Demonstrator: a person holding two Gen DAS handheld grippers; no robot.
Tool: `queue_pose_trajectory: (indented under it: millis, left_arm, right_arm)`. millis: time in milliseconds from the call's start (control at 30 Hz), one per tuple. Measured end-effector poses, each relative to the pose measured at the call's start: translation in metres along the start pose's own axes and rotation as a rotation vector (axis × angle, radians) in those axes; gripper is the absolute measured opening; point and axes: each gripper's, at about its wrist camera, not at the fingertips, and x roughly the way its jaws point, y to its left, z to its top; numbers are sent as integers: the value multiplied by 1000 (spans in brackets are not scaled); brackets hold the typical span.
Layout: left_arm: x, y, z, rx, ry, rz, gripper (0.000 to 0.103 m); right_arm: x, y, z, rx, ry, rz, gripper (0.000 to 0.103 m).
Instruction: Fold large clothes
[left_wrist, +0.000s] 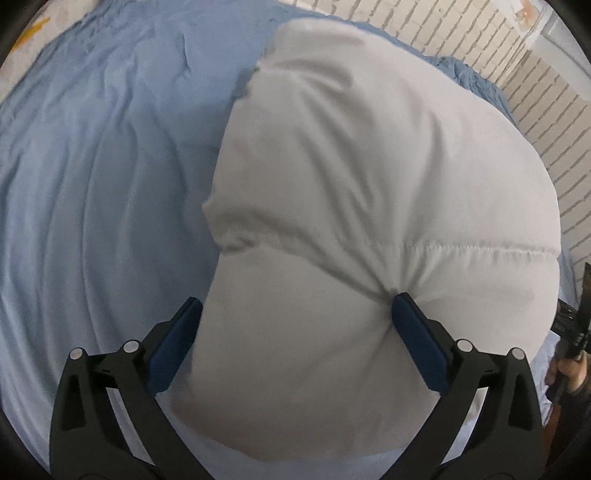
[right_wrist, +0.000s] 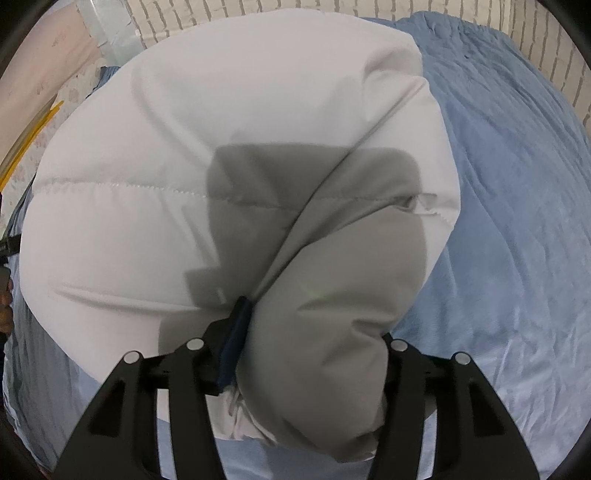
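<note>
I see the bed (left_wrist: 92, 166) under its blue sheet (right_wrist: 517, 221) filling most of both views, with a brick wall (left_wrist: 535, 92) behind it. The white puffy jacket (left_wrist: 351, 184) lies bunched on the sheet, its quilted seam running across. My left gripper (left_wrist: 297, 308) has its fingers (left_wrist: 417, 343) spread wide around a padded fold of the jacket, pressing into it. My right gripper (right_wrist: 314, 332) has its fingers (right_wrist: 236, 339) clamped on a thick grey-shadowed fold.

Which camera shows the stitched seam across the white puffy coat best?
The left wrist view: the seam runs sharp and well lit across the white puffy coat. In the right wrist view the seam is partly lost in a shadow.
</note>
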Motion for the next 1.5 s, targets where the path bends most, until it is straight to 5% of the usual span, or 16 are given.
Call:
queue_pose_trajectory:
  millis: [300,600,1100,1200,1267,1500]
  left_arm:
    - [4,-17,-18,58,53,-102,100]
    - [5,-56,-12,140,34,18,87]
    - [8,-113,-1,213,27,94,57]
    - [1,-114,-7,235,22,106,42]
    - [-8,-109,-13,238,19,120,32]
    - [-12,-143,-7,235,14,184,16]
  right_arm:
    - [3,-2,0,6,-1,0,55]
    - [3,-5,3,16,4,13,55]
    - [5,-14,8,27,22,33,54]
    - [6,-15,10,23,30,49,48]
    - [4,-17,13,33,37,83,34]
    - [-9,-18,30,29,17,153,16]
